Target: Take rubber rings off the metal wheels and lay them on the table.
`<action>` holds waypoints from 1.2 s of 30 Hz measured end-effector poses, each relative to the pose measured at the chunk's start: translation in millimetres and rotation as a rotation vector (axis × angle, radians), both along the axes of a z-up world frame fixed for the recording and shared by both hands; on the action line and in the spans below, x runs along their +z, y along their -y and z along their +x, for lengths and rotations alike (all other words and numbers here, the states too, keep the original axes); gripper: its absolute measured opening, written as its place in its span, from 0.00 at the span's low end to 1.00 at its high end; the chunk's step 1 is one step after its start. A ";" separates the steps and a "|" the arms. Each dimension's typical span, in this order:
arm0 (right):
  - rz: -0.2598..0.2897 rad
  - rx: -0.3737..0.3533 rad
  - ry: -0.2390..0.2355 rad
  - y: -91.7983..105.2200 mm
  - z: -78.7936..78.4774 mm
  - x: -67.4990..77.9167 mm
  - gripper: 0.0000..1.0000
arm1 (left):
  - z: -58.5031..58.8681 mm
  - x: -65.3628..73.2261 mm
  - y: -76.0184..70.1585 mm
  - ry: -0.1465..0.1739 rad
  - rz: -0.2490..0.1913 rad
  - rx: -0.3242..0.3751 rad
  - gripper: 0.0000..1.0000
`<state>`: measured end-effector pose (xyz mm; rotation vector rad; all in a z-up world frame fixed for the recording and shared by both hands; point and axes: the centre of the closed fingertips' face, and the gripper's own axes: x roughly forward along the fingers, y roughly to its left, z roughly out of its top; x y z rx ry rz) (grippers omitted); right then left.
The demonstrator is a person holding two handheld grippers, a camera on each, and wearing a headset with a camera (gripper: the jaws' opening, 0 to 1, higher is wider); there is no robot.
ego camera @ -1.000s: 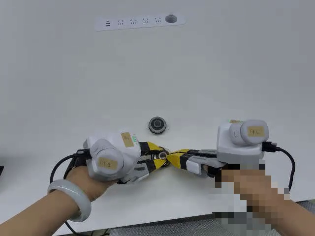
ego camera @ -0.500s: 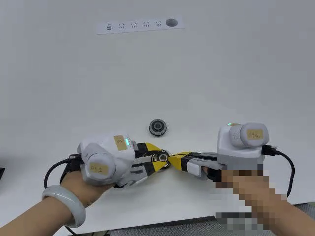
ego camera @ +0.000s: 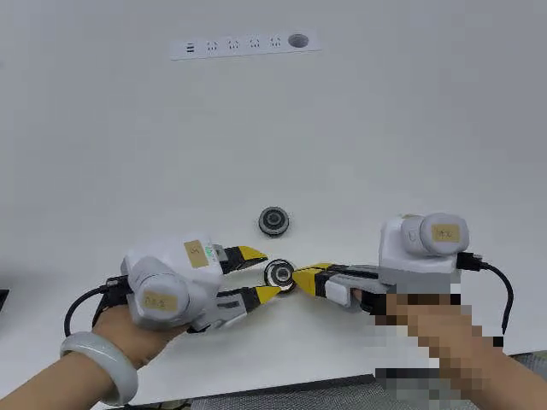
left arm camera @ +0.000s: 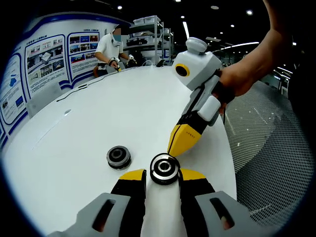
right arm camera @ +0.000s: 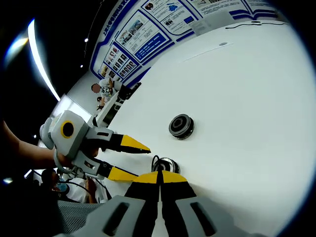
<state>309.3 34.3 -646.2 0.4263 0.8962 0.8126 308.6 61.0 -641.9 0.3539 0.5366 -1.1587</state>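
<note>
Wheel (ego camera: 279,274) between wide-open left hand-held gripper (ego camera: 268,273) tips; right hand-held gripper (ego camera: 297,278) (jaws closed) touches it.

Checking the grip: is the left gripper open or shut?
Open. The left gripper has its yellow jaws spread apart, the metal wheel between their tips.

Your white table (ego camera: 385,128) carries a white power strip (ego camera: 244,43) along its far side. The hall around you is dark, lit by small ceiling lights (left arm camera: 185,28). Blue-edged display boards (left arm camera: 49,54) line 1 wall, a shelving rack (left arm camera: 153,32) stands beyond, and a person (left arm camera: 111,44) stands by the table's far end.
</note>
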 end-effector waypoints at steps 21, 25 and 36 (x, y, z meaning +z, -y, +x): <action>0.074 -0.141 -0.018 30.4 16.7 12.2 0.02 | 3.8 -5.9 -13.5 -0.003 0.017 0.046 0.43; 0.073 -0.171 -0.020 39.2 21.3 10.6 0.02 | 3.1 -6.1 -14.6 -0.005 0.019 0.049 0.43; 0.040 -0.260 -0.059 63.5 31.3 -5.8 0.02 | 3.6 -6.1 -20.3 -0.012 0.020 0.070 0.43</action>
